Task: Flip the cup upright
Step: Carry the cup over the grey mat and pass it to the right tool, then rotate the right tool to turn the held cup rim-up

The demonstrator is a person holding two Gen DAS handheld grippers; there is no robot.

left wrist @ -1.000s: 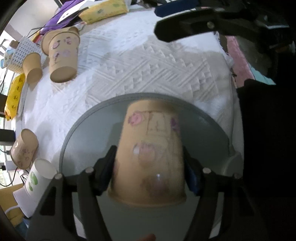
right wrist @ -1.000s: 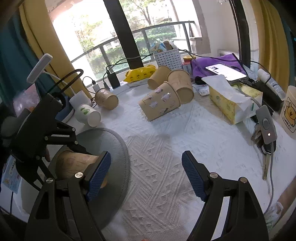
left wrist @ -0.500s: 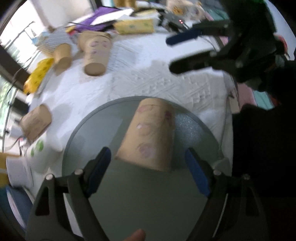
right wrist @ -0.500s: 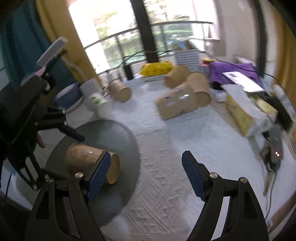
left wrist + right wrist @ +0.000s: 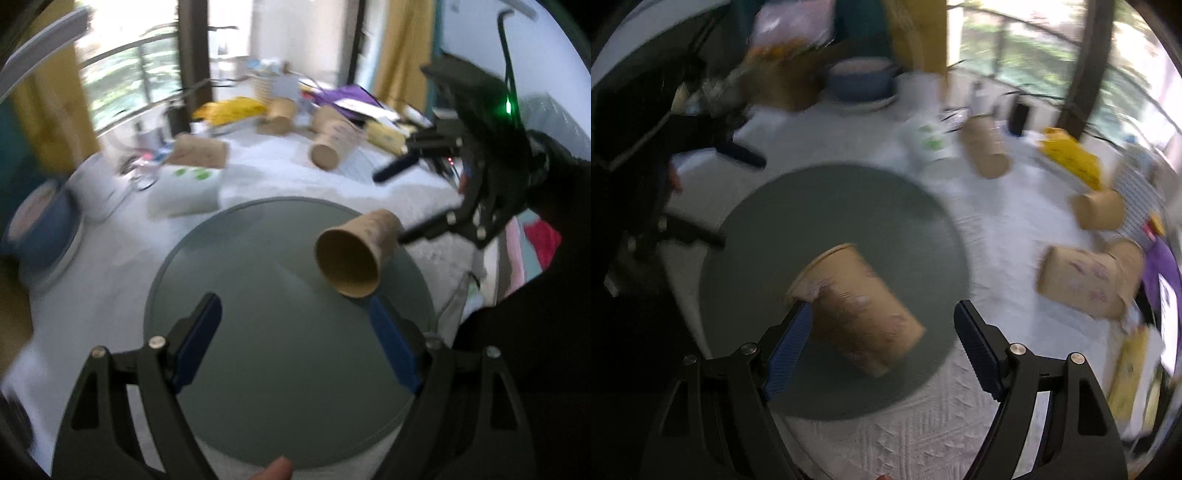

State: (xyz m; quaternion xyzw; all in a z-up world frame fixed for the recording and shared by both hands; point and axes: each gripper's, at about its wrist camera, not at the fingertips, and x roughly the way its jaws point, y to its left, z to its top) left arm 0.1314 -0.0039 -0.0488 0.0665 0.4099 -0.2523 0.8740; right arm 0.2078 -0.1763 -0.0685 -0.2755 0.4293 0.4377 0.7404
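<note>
Released from the left gripper [image 5: 295, 332], fingers now spread; lies tipped on its side on the grey mat [image 5: 258, 369]: paper cup [image 5: 857, 310]. Right gripper [image 5: 882, 347] spread too, straddling it for a regrasp.

text: none legible | labels: none | views: both blurred

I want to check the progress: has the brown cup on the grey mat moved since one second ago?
Yes. The brown cup was mouth-down near the grey mat's middle, clamped by the left gripper. Now it lies on its side nearer the mat's edge, with nothing gripping it.
</note>
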